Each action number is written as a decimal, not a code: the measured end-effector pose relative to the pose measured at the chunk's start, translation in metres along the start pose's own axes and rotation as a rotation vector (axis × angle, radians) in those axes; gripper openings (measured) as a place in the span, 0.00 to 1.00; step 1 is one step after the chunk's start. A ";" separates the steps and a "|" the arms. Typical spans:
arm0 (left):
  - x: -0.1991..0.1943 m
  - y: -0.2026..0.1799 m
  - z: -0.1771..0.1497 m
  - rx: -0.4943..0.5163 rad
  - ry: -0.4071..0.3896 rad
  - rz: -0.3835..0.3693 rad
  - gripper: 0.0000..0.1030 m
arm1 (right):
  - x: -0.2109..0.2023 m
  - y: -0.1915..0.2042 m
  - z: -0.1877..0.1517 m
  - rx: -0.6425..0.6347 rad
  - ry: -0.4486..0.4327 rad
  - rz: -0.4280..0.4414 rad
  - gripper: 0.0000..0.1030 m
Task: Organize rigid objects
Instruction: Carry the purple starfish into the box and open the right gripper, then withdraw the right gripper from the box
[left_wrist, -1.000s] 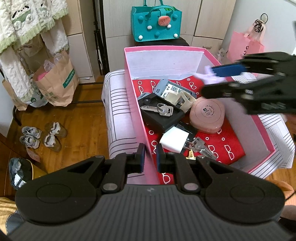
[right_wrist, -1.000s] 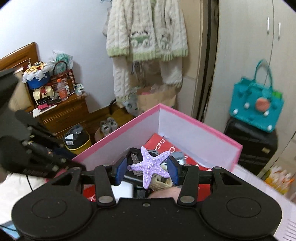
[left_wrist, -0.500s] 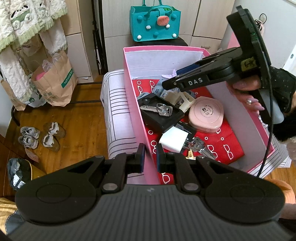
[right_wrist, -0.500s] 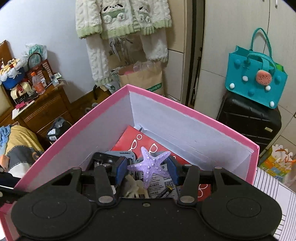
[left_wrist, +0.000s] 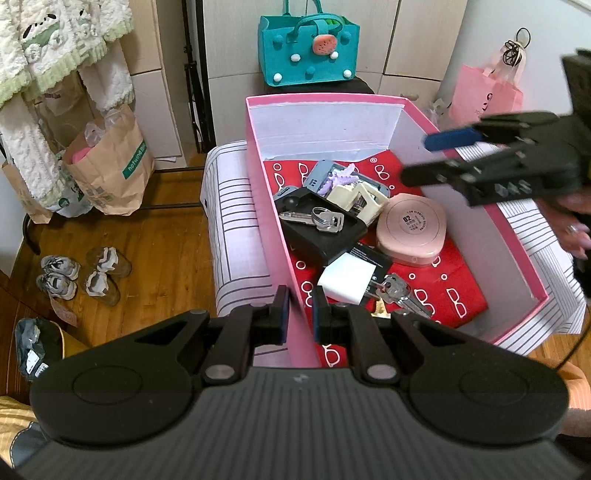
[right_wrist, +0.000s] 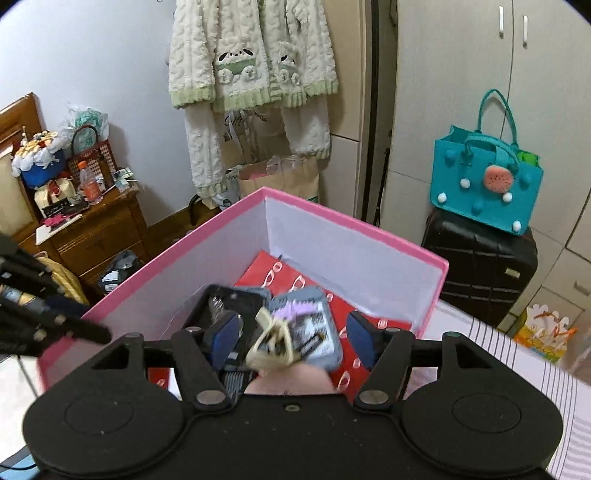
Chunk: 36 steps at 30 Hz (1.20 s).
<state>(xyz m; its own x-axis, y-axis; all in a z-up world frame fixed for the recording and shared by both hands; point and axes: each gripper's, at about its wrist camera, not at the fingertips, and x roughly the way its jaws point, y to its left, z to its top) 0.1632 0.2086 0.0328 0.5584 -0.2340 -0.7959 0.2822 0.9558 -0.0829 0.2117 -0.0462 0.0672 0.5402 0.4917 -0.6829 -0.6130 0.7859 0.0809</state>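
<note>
A: Starfish status: purple, lying free in the pink box, on top of a grey card holder and touching a cream plastic clip. It sits ahead of the right fingertips, below them, not between the pads.

B: Right gripper?

A: Jaws are opening, nothing pinched between them. Blue pads stand wide apart above the box contents. From the left camera the same gripper hangs over the right wall of the box, with a person's hand behind it.

B: Left gripper?

A: Clenched on the near left wall of the pink box. One pad is outside the wall, one inside, and the wall runs up between them.

B: What else is in the box?

A: Just ahead of the left fingertips: a white block lying partly on a black card, with a key bunch to its right. Farther ahead: a black case with a silver key on it. Right of that, a pink round-cornered compact. Everything rests on a red bag printed with white glasses.

B: Box itself?

A: Upright, open-topped, sitting on a white striped cloth. Right-camera view of the contents is motion-blurred, so fine detail there can't be read.
</note>
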 end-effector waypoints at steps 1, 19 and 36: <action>0.000 0.000 0.000 0.001 -0.001 0.002 0.10 | -0.003 0.001 -0.004 0.004 0.002 0.009 0.68; -0.020 -0.019 -0.007 0.005 -0.025 0.075 0.10 | -0.031 0.005 -0.037 0.023 -0.020 0.074 0.72; -0.064 -0.049 -0.028 -0.051 -0.062 0.122 0.27 | -0.066 0.016 -0.060 -0.039 -0.064 0.087 0.92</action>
<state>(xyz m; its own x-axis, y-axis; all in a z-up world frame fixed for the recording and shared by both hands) 0.0919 0.1814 0.0712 0.6338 -0.1246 -0.7634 0.1706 0.9852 -0.0192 0.1317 -0.0888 0.0700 0.5188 0.5812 -0.6270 -0.6804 0.7247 0.1088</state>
